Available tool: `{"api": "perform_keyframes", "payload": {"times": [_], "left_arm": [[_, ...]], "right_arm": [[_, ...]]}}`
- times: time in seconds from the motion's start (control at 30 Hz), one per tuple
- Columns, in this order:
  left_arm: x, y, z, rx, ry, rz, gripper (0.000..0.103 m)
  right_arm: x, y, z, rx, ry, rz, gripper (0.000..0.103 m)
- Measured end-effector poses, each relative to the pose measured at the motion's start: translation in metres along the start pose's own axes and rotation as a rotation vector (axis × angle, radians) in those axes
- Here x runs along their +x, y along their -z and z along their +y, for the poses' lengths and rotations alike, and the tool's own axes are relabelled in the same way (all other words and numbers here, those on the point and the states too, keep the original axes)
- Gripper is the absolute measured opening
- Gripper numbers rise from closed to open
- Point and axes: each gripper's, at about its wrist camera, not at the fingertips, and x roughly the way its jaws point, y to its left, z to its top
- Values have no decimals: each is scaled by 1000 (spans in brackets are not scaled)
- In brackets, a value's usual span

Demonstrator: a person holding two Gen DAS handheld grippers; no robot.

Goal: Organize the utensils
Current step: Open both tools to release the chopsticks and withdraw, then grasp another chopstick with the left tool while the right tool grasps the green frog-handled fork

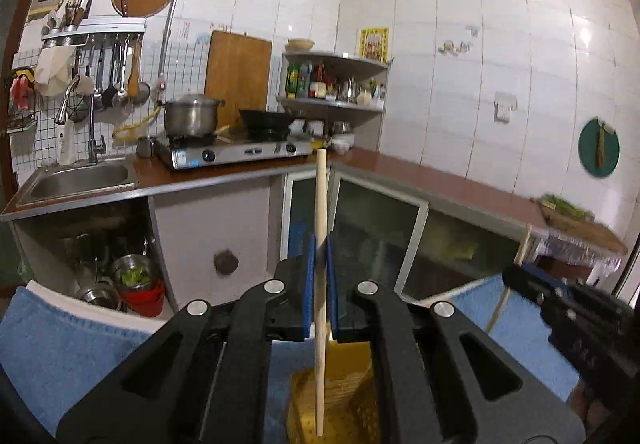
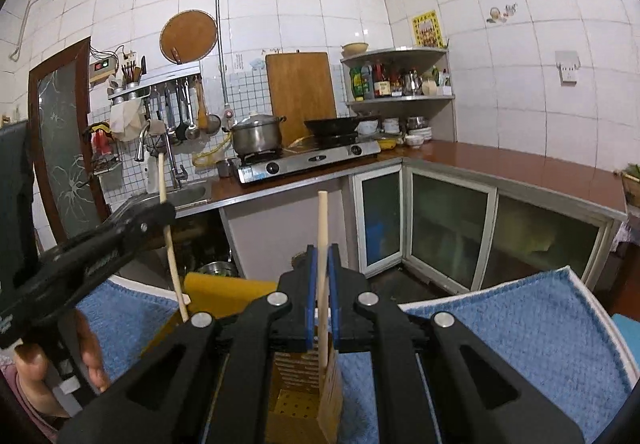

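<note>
My left gripper [image 1: 320, 248] is shut on a pale wooden chopstick [image 1: 321, 204] held upright, its lower end hanging over a yellow perforated utensil holder [image 1: 352, 396]. My right gripper [image 2: 320, 256] is shut on a second wooden chopstick [image 2: 322, 220], also upright, its lower end inside the yellow holder [image 2: 296, 408]. The holder stands on a blue towel [image 2: 500, 328]. In the right wrist view the left gripper [image 2: 160, 212] shows at the left with its chopstick [image 2: 170, 240]. In the left wrist view the right gripper [image 1: 516, 276] shows at the right with its chopstick [image 1: 520, 252].
Behind is a kitchen counter [image 1: 440, 180] with a sink [image 1: 80, 176], a gas stove [image 1: 236, 152] carrying a pot and a wok, and a corner shelf of bottles [image 1: 332, 84]. Utensils hang on a wall rack [image 2: 180, 108]. Glass cabinet doors [image 2: 448, 228] lie below.
</note>
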Motion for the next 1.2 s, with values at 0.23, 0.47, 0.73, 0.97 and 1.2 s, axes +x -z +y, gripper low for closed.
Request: {"api": "perform_keyframes", "payload": {"times": [0.23,0.47,0.73,0.97,1.2], "left_arm": [[1,28,-1,44,-41,68,5],[-4,46,2,37,-55,121,6],[-49,44,0,36,-80,114,56],[-102,55,2,39,-136,123,83],[-141,82,1,61,-155,173,87]], "right_arm": [[12,20,1,-16,-4,27,6],[10,30,4,-40,-15,43,7],[-31,25,2,-30,-6,47,45],[-78,46,-3,-32,52,103,47],[-111,86,-6,-10,92,175,51]]}}
